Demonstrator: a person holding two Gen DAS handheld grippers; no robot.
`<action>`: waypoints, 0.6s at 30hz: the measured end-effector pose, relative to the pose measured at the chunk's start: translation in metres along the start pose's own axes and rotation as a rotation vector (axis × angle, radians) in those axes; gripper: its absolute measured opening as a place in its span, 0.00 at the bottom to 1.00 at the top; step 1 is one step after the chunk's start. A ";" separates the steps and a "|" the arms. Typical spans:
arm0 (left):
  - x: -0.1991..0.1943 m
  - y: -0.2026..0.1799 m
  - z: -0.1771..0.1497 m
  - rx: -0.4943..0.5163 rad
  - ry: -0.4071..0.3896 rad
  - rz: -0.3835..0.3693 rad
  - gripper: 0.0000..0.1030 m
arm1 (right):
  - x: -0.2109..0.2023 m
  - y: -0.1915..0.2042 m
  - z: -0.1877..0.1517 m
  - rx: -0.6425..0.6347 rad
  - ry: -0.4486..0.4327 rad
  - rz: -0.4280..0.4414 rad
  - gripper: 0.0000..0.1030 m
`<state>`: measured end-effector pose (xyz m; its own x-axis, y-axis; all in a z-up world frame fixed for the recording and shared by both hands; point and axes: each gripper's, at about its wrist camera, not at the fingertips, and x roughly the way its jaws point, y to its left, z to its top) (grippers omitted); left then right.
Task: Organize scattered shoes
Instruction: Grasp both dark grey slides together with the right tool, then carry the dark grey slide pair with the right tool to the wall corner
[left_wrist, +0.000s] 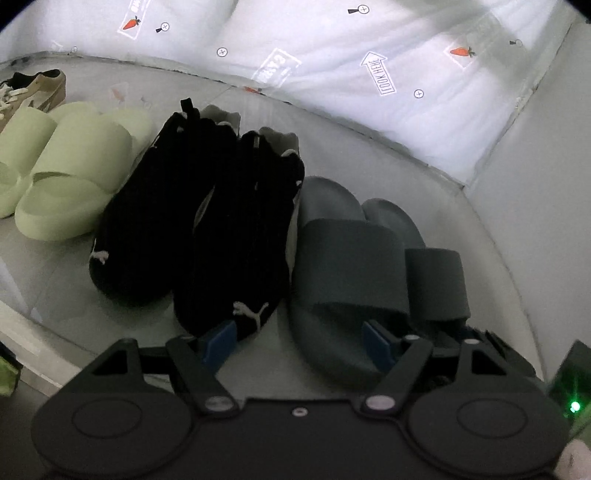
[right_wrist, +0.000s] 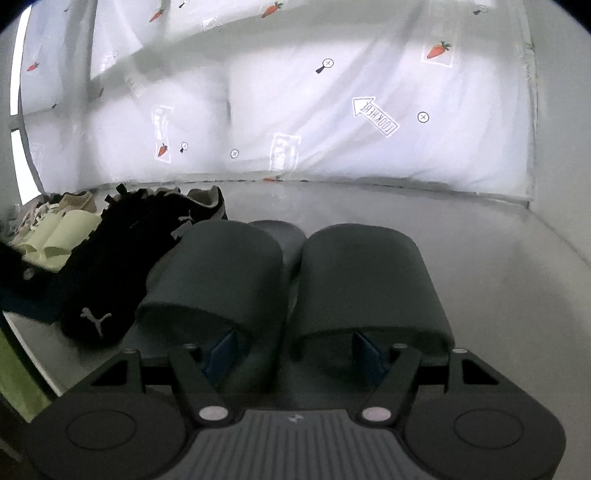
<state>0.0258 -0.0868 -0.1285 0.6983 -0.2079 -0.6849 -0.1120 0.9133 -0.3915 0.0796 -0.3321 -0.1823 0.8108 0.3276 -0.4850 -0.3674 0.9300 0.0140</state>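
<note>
The shelf (right_wrist: 480, 258) carries a row of shoes. Black sneakers (left_wrist: 207, 229) sit ahead of the left gripper (left_wrist: 299, 343), toward its left finger; its jaws are spread. Gray slides (right_wrist: 295, 280) lie straight ahead of the right gripper (right_wrist: 291, 349), whose spread jaws reach under both straps.

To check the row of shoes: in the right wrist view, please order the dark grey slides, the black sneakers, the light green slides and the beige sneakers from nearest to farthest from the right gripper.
1. Dark grey slides, directly ahead of the right gripper.
2. Black sneakers, ahead on the left.
3. Light green slides, farther left.
4. Beige sneakers, behind them, far left.
</note>
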 end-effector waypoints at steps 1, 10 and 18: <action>-0.001 -0.001 -0.001 -0.002 -0.002 0.003 0.74 | 0.002 0.001 -0.001 0.000 -0.009 0.000 0.67; -0.022 -0.021 -0.007 -0.009 -0.046 0.029 0.74 | -0.004 0.013 0.005 -0.105 -0.058 0.001 0.31; -0.046 -0.038 0.004 0.018 -0.118 0.006 0.74 | -0.017 0.005 0.044 -0.106 -0.078 0.006 0.29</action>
<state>0.0008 -0.1104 -0.0799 0.7759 -0.1611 -0.6099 -0.1046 0.9206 -0.3763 0.0840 -0.3253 -0.1351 0.8398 0.3492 -0.4156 -0.4154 0.9063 -0.0781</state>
